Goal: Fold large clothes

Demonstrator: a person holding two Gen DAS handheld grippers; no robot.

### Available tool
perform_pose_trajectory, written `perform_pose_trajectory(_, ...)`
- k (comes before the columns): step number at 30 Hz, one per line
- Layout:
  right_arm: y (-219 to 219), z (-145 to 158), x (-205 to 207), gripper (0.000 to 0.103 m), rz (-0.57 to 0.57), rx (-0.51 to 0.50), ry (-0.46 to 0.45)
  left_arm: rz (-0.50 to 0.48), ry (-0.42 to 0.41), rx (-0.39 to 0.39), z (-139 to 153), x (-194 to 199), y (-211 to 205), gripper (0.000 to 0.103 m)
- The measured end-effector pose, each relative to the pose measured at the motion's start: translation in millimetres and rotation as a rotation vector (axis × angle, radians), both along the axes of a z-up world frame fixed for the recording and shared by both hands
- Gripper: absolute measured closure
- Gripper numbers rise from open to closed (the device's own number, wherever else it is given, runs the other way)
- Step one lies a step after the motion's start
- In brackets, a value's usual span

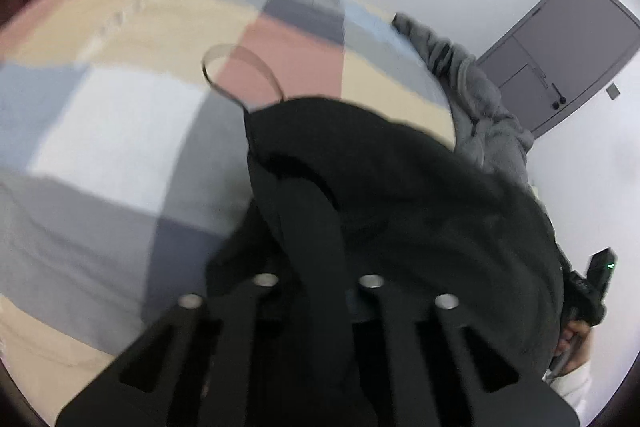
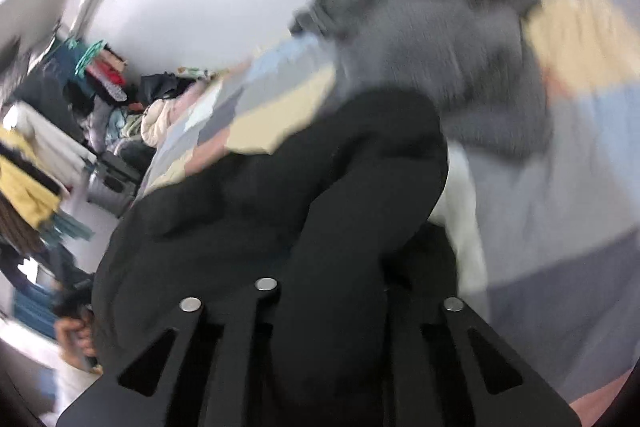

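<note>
A large black garment (image 1: pixel 400 195) hangs bunched over a bed with a patchwork cover (image 1: pixel 120 99). My left gripper (image 1: pixel 318 283) is shut on a fold of the black garment, which runs between its fingers. A thin loop (image 1: pixel 240 71) sticks up from the garment's top edge. In the right wrist view my right gripper (image 2: pixel 324 287) is shut on another thick fold of the same black garment (image 2: pixel 280 195). The garment hides most of both fingers. The right gripper also shows at the right edge of the left wrist view (image 1: pixel 592 287).
A grey garment (image 1: pixel 480 99) lies crumpled at the far edge of the bed; it also shows in the right wrist view (image 2: pixel 432 59). A grey door (image 1: pixel 560 47) is behind it. Piles of clothes (image 2: pixel 100 99) stand along the left wall beside the bed (image 2: pixel 248 115).
</note>
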State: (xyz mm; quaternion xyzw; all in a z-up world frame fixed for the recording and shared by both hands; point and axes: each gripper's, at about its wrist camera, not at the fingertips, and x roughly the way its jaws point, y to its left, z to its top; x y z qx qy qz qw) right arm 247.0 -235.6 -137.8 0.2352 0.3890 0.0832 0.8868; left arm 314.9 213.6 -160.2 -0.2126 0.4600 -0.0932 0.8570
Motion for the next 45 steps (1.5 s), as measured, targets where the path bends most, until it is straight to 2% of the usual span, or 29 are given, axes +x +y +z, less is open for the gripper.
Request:
perform_pose_trajectory(6, -6, 73, 5, 0.098, -0.023, -0.060, -0.144, 0.009, -0.225, -0.047, 79, -9, 13, 0.099)
perform_pose_trajectory(10, -2, 105, 11, 0.099, -0.057, -0.140, -0.229, 0.032, -0.353, 0.021, 129, -6, 8, 0.099)
perform_pose_trajectory(12, -4, 108, 21, 0.099, -0.068, -0.149, -0.240, 0.046, -0.373, 0.071, 137, 3, 4, 0.099)
perform_pose_trajectory(15, -3, 91, 42, 0.099, -0.092, -0.178, -0.200, 0.052, -0.323, 0.127, 124, 29, 0, 0.099)
perform_pose_trajectory(20, 1, 45, 63, 0.100, -0.099, -0.230, -0.072, 0.062, -0.155, 0.198, 63, 66, -5, 0.099)
perform_pose_trajectory(22, 4, 18, 67, 0.100, -0.092, -0.270, -0.018, 0.055, -0.114, 0.226, 43, 66, -7, 0.099)
perform_pose_trajectory(25, 5, -11, 62, 0.100, -0.079, -0.308, 0.011, 0.061, -0.072, 0.240, 19, 56, -7, 0.098)
perform_pose_trajectory(30, 14, -49, 60, 0.100, -0.059, -0.344, 0.078, 0.060, -0.010, 0.293, -17, 41, -12, 0.098)
perform_pose_trajectory(33, 15, -62, 61, 0.100, -0.054, -0.353, 0.102, 0.065, -0.003, 0.305, -23, 37, -16, 0.098)
perform_pose_trajectory(37, 9, -59, 57, 0.099, -0.057, -0.323, 0.118, 0.062, -0.009, 0.317, -19, 38, -16, 0.097)
perform_pose_trajectory(41, -4, -51, 45, 0.093, -0.081, -0.214, 0.131, 0.058, -0.013, 0.313, -7, 31, -13, 0.095)
perform_pose_trajectory(43, -8, -44, 34, 0.085, -0.081, -0.165, 0.133, 0.054, 0.009, 0.281, -2, 27, -9, 0.091)
perform_pose_trajectory(44, -7, -39, 31, 0.075, -0.075, -0.155, 0.125, 0.054, 0.017, 0.261, 2, 23, -7, 0.082)
perform_pose_trajectory(45, -7, -33, 23, 0.071, -0.068, -0.148, 0.118, 0.058, 0.019, 0.245, 6, 19, -4, 0.069)
